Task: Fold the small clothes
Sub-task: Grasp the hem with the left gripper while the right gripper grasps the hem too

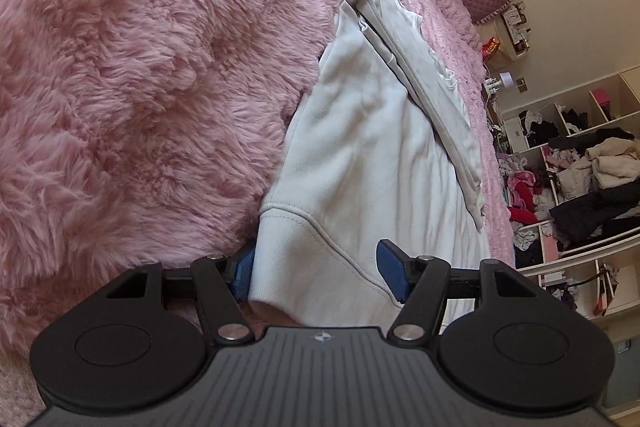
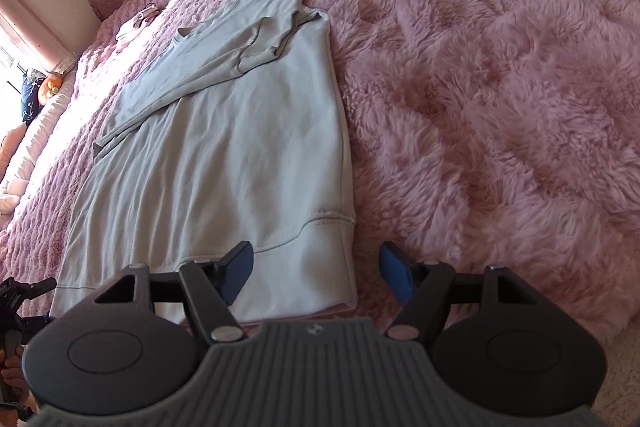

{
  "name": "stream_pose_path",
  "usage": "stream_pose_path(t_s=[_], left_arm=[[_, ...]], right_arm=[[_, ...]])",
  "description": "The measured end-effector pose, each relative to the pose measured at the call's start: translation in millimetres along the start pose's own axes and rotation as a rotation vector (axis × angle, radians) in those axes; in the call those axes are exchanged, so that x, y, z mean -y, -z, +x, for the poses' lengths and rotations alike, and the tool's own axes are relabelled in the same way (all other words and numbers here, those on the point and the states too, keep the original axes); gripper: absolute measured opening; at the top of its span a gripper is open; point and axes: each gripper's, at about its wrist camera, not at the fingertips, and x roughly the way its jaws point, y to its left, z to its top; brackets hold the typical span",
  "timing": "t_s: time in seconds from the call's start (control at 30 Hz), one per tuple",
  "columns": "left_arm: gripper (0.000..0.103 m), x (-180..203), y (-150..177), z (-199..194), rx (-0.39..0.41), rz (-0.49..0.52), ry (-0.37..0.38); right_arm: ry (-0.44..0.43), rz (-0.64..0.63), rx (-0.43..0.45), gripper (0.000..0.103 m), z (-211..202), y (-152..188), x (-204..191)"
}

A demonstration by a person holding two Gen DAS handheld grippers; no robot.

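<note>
White cotton sweatshirt point(image 2: 224, 147) flat on fluffy pink bed blanket point(image 2: 480, 87); left gripper point(image 1: 316, 269) and right gripper point(image 2: 316, 273) fingers released, straddling hem corners; cluttered white shelves point(image 1: 580, 167) beyond.

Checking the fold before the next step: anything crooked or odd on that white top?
Mostly tidy. The white top lies flat on the pink fluffy blanket, both sleeves folded in. The upper sleeve runs diagonally with a rumpled cuff, not square to the body. Both grippers, left and right, are open at the hem corners.
</note>
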Motion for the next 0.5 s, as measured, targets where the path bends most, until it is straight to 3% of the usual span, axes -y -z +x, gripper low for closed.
stream_pose_path(t_s=[0.13,0.27,0.4,0.47,0.5], left_arm=[[0.073,-10.9,-7.7,6.8,-0.027,-0.07,0.101],[0.073,-15.1,-12.2,14.0,-0.045,-0.094,0.131],[0.068,-11.9,-13.3,14.8,-0.048,-0.066,0.123],[0.06,-8.4,-13.4,15.0,-0.049,-0.042,0.104],[0.05,-6.4,-12.7,14.1,-0.05,-0.023,0.102]], right_arm=[[-0.088,0.073,-0.024,0.065,3.6,0.2,3.8],[-0.076,0.077,-0.034,0.06,8.8,-1.5,1.1],[-0.075,0.063,-0.04,0.046,9.7,-2.7,-1.7],[-0.095,0.068,-0.038,0.031,7.9,-3.7,-0.4],[-0.105,0.07,-0.042,0.018,7.7,-4.3,0.3]])
